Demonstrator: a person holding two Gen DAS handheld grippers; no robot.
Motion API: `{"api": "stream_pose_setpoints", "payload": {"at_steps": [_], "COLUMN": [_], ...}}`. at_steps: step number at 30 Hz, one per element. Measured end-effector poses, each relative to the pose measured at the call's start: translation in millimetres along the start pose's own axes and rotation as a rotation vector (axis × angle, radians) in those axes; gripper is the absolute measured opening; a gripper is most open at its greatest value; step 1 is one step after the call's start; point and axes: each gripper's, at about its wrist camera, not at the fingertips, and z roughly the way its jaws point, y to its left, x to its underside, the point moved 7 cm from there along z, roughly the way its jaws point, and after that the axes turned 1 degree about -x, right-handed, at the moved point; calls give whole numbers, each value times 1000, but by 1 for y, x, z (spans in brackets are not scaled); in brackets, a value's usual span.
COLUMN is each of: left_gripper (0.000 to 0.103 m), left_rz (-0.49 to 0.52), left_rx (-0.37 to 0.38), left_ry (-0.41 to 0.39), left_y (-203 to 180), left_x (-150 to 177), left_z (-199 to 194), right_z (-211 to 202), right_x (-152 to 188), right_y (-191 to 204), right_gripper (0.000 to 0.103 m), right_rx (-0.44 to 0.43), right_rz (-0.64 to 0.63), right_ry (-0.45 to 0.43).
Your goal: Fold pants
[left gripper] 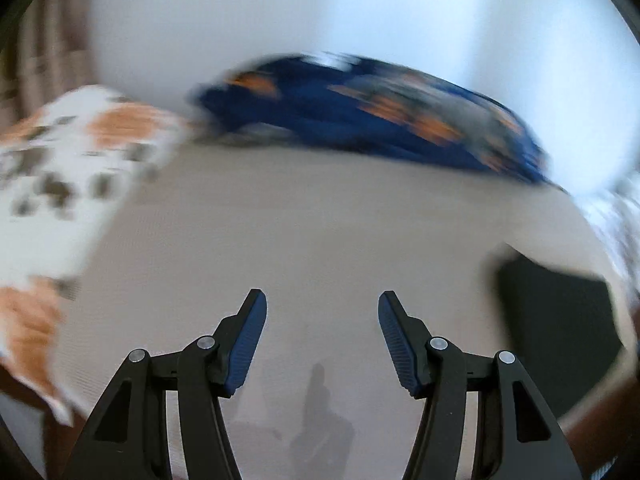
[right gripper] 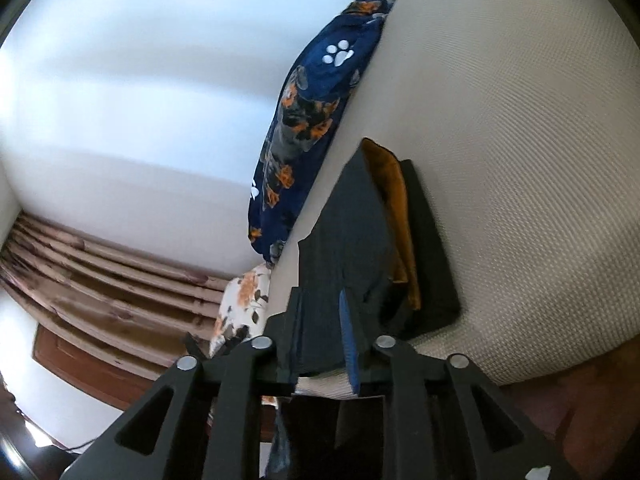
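Here the left gripper hangs with jaws apart and empty over the beige woven bed; right gripper jaws straddle dark grey folded pants, grip uncertain, orange cloth at one o'clock.

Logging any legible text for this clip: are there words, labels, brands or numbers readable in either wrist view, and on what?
None: no words, numbers or brand marks show in either view.
Blue pillow: white paw prints and flowers only, no lettering.
White pillow: blurred floral print, no text.
Pants: no visible label.
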Motion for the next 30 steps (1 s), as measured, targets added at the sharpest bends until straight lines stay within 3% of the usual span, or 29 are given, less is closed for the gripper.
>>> {"api": "stream_pose_setpoints", "payload": {"at_steps": [4, 6, 7, 10, 16, 19, 24, 29, 30], "left_gripper": [59, 59, 59, 59, 60, 61, 61, 61, 61], "left_rz": [-108, -102, -97, -74, -10, 23, 95, 131, 141], "left_rx": [-192, -240, -227, -111, 203, 325, 412, 430, 429], "left_ry": [-25, -92, -115, -125, 20, 83, 169, 200, 206], "left_y": [114, 133, 132, 97, -36, -98, -171, -206, -212], "left_x": [-35, -36, -33, -8, 57, 82, 107, 115, 117], "left_z": [-2, -21, -27, -31, -8, -3, 8, 20, 21], "right_z": [3, 6, 7, 9, 0, -4, 5, 24, 26], "right_x": [2, 5, 6, 9, 10, 8, -4, -12, -13], "right_y": [12, 11, 9, 8, 5, 2, -15, -32, -35], "right_gripper": [26, 26, 26, 26, 26, 26, 26, 25, 17], "right_rx": [26, 38, 47, 64, 103, 116, 178, 240, 245], "right_rz": [-34, -25, -15, 3, 20, 28, 60, 81, 85], "right_ry": [-5, -15, -20, -42, -62, -67, -54, -26, -26]}}
